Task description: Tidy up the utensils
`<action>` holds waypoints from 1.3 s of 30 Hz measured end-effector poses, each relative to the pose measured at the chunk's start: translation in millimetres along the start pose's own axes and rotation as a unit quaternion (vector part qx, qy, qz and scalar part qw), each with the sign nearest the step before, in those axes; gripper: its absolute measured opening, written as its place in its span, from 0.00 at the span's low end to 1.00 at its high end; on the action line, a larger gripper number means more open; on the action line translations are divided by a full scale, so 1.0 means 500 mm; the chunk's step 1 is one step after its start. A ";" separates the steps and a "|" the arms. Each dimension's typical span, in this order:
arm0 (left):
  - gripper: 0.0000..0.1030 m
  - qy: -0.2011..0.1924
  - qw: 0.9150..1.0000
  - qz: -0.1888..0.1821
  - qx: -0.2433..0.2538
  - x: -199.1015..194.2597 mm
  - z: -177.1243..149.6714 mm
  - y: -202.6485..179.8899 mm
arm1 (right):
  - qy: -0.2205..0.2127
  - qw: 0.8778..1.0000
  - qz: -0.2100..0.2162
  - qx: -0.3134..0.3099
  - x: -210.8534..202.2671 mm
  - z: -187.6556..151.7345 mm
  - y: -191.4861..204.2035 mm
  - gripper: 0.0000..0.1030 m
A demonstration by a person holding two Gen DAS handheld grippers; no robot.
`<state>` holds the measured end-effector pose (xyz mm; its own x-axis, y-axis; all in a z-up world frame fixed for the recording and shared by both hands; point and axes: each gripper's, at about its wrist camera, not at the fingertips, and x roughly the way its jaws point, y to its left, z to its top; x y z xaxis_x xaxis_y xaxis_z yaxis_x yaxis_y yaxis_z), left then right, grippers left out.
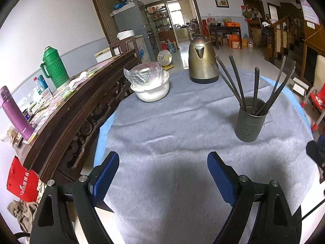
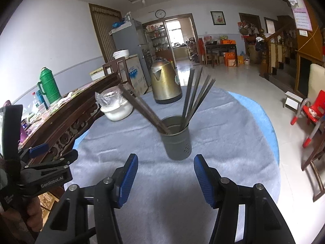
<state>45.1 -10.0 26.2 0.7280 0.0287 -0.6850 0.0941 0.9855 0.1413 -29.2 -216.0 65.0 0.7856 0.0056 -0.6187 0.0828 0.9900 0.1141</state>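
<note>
A grey metal utensil holder [image 1: 250, 120] stands on the grey cloth of the round table [image 1: 162, 122], with several dark chopsticks [image 1: 235, 79] leaning out of it. It also shows in the right wrist view [image 2: 177, 140], with its chopsticks [image 2: 195, 99] fanned left and right. My left gripper [image 1: 162, 162] is open and empty, low over the cloth, left of and nearer than the holder. My right gripper [image 2: 165, 168] is open and empty, just in front of the holder. The left gripper also shows at the left edge of the right wrist view [image 2: 40, 162].
A brass-coloured kettle [image 1: 202, 61] stands at the table's far side. A white bowl [image 1: 151, 90] with a plastic-wrapped dish on it sits at the far left. A dark wooden sideboard [image 1: 67, 105] with a green thermos [image 1: 53, 68] and a purple bottle [image 1: 15, 113] runs along the left. A red chair [image 2: 312, 109] stands at the right.
</note>
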 end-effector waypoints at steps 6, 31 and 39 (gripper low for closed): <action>0.86 0.005 1.000 -0.008 -0.002 -0.007 -0.013 0.003 | 0.006 1.000 0.004 0.011 -0.008 -0.019 0.020 0.60; 0.86 0.022 1.000 -0.011 -0.004 0.000 -0.016 0.000 | -0.005 1.000 -0.005 0.019 -0.006 -0.009 0.013 0.60; 0.86 0.023 1.000 -0.010 -0.002 0.002 -0.014 -0.001 | -0.006 1.000 -0.004 0.018 -0.006 -0.009 0.011 0.60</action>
<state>40.8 -9.3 20.4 0.6936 0.0171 -0.7201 0.1054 0.9866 0.1249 -33.8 -209.8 64.1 0.7925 -0.0052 -0.6099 0.1119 0.9842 0.1371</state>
